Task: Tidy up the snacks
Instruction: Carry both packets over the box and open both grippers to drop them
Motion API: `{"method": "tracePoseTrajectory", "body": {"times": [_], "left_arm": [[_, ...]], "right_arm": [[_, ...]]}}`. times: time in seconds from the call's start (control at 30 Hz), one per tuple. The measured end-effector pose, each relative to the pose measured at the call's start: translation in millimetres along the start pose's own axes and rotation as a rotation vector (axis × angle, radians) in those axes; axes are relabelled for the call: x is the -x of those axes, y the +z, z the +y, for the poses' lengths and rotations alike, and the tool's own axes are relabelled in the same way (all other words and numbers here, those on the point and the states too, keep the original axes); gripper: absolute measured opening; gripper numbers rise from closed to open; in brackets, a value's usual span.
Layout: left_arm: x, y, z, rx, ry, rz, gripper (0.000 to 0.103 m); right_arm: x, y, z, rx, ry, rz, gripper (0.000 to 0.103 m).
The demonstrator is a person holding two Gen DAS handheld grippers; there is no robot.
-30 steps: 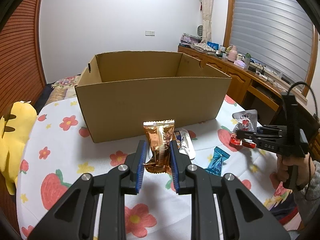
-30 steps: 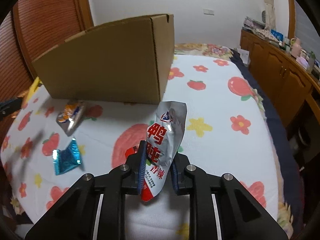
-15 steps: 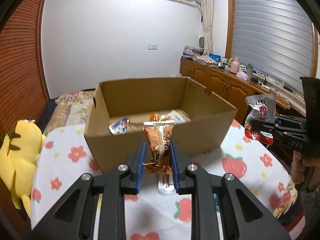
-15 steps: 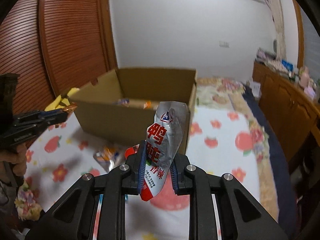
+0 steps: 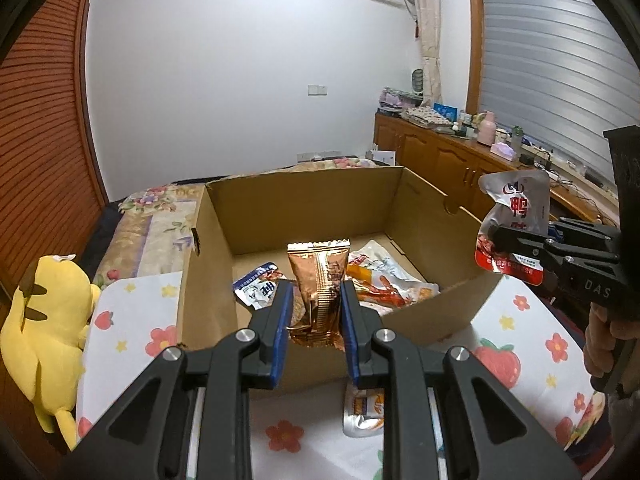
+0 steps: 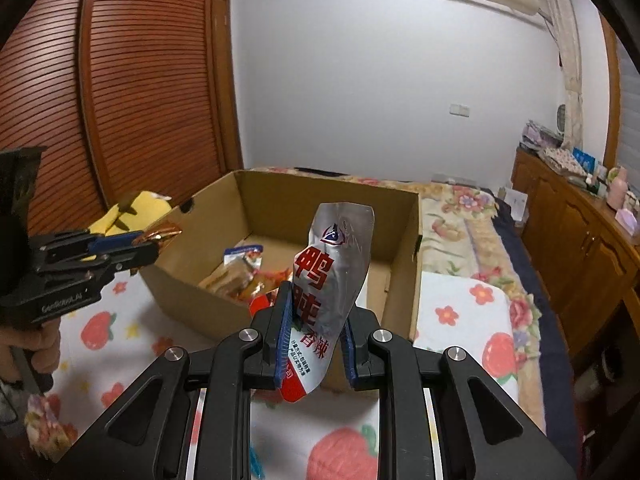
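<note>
Your left gripper (image 5: 314, 316) clamps a copper wrapper (image 5: 320, 280) above the box (image 5: 304, 196)'s near wall. Your right gripper (image 6: 316, 330) clamps a silver pouch (image 6: 332, 264) printed "鸭肫 香辣" there too.

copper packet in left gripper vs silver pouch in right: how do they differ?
Colour: the copper packet is metallic brown all over; the silver pouch carries big red characters and a red base.
Shape: the copper packet is a narrow bar with crimped ends; the silver pouch is wider and crumpled.
Pose: packet upright, pouch leaning.
Shared: each is clamped in a gripper, left gripper, right gripper, near the cardboard box.
</note>
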State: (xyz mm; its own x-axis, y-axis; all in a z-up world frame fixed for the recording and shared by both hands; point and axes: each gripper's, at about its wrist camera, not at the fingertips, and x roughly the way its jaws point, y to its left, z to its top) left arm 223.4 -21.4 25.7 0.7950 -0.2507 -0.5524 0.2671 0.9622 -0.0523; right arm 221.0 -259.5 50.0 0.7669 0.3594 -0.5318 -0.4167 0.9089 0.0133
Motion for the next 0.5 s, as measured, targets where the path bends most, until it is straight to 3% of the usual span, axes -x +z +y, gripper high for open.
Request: {"method": "tracePoseTrajectory", "body": {"times": [0.5], "left_arm": [[-46,1,17,0.029,0.039,0.11,0.024]], "right_arm": [[-67,16,2,-0.004,-0.017,0.098,0.016]]}}
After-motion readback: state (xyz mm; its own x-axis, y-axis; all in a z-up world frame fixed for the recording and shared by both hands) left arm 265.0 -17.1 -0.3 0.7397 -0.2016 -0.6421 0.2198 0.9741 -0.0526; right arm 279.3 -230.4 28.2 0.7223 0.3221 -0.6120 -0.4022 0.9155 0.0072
